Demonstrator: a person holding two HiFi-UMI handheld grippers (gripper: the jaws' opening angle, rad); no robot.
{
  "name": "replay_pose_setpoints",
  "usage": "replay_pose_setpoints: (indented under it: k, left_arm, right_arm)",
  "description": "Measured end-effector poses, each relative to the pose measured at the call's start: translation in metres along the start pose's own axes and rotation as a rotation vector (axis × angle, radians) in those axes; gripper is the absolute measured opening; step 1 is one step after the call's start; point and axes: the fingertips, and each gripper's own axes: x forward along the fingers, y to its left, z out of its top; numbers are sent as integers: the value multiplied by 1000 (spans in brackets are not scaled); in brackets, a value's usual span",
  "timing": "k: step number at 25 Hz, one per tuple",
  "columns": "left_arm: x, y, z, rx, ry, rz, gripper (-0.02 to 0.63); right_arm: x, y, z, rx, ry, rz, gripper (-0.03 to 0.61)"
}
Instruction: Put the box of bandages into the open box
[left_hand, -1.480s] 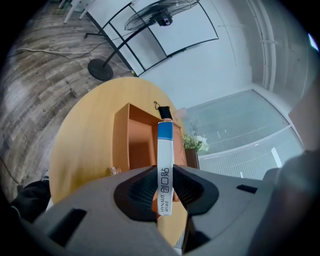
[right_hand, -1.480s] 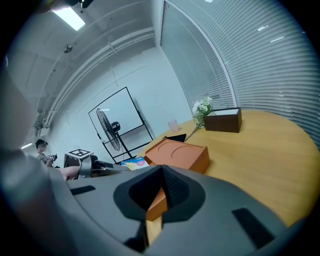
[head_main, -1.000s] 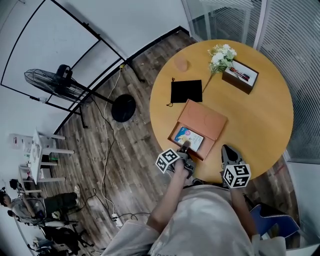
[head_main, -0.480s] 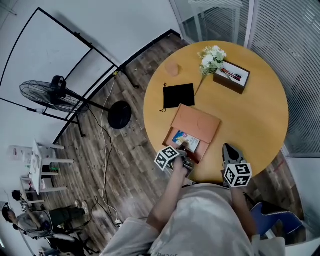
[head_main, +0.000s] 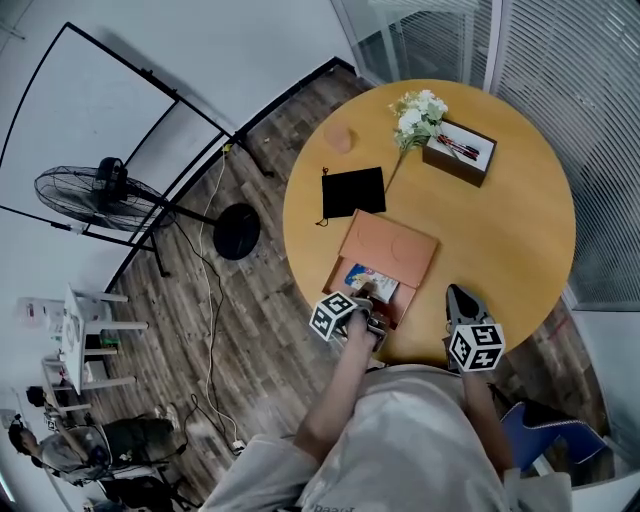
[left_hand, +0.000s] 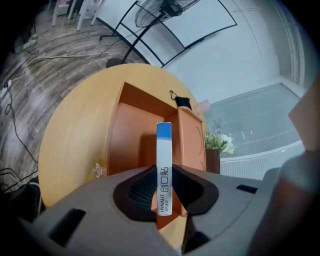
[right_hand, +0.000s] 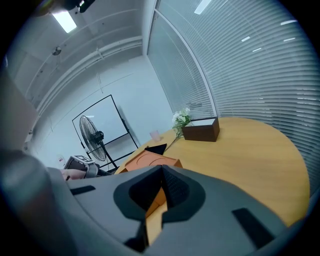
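The box of bandages is clamped in the left gripper, whose two pads press on its broad faces near the end closest to the person, so that its thin blue-topped edge points away along the jaws. In the head view it sits over the tray of the open box, which lies toward 7 o'clock from the middle of the round table, with the lid folded back on the 1 o'clock side of the tray. Whether the box of bandages already touches the tray floor cannot be told. It looks like thin printed card around a light filling, so it should weigh very little and stay stiff along its length, but its flat faces would likely dent under a hard squeeze, and the glossy print may let it slide. A grip across the flat faces at one end, as here, seems right, because it leaves the far end free to go down first. The right gripper is at about 5 o'clock on the table edge, jaws together with nothing between them.
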Motion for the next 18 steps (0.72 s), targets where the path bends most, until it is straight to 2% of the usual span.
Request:
replay_pose_setpoints:
  k: [6, 11, 18]
  left_arm:
    - [2, -4, 1, 17, -1, -23, 90]
    - [-4, -3, 2, 5, -3, -29, 143]
    - [-12, 2, 2, -8, -8, -21, 161]
  right_arm:
    - [4, 0, -2, -7, 12, 11, -2]
    - [3, 4, -6, -11, 22, 19, -2]
    - [4, 12, -11, -15, 25, 40, -2]
